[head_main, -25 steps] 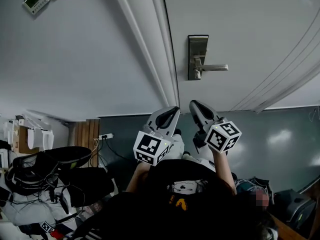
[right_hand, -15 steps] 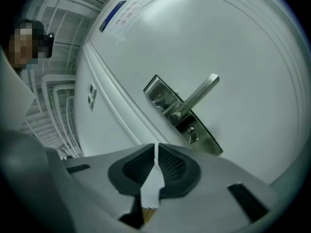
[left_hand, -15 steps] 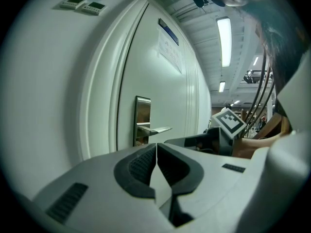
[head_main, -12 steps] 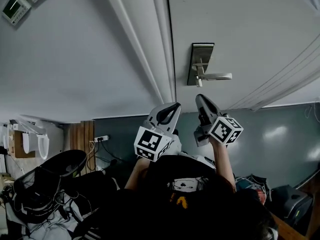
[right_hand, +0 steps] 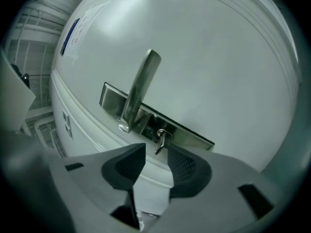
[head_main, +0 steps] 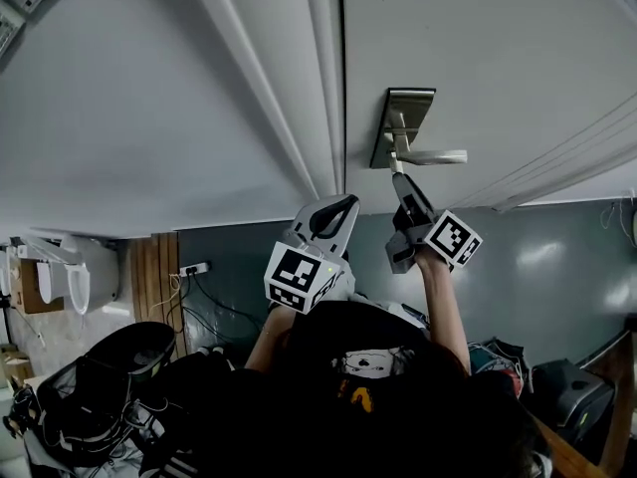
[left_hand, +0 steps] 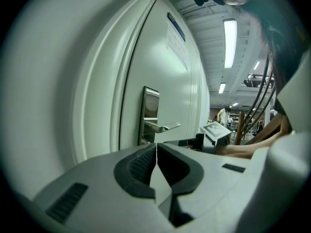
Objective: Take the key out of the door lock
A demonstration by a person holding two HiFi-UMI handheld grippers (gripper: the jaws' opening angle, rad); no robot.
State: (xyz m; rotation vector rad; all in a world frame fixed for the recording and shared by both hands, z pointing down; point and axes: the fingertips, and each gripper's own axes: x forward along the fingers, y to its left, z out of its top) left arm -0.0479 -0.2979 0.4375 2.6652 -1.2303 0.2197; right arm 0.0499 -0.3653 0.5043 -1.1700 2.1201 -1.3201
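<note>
A small metal key [right_hand: 161,139] sticks out of the steel lock plate [right_hand: 181,130], just below the lever handle [right_hand: 139,89] of the white door [head_main: 498,48]. My right gripper [right_hand: 156,152] is raised to the lock and its jaws are opening. The key hangs in the gap at their tips, with neither pad pressing on it. In the head view the right gripper [head_main: 398,175] points at the bottom of the lock plate [head_main: 405,118], under the lever [head_main: 438,156]. My left gripper [head_main: 350,200] is held lower, left of the right one, shut on nothing.
The door frame [head_main: 318,68] and a pale wall [head_main: 119,98] lie left of the lock. Below are a dark skirting [head_main: 557,267], a power strip [head_main: 194,268] and a black chair with cables [head_main: 109,366]. The left gripper view shows the lock plate [left_hand: 149,115] from the side.
The right gripper has risen from below the handle up to the lock plate. The left gripper has stayed low. The head view has drawn nearer to the door.
</note>
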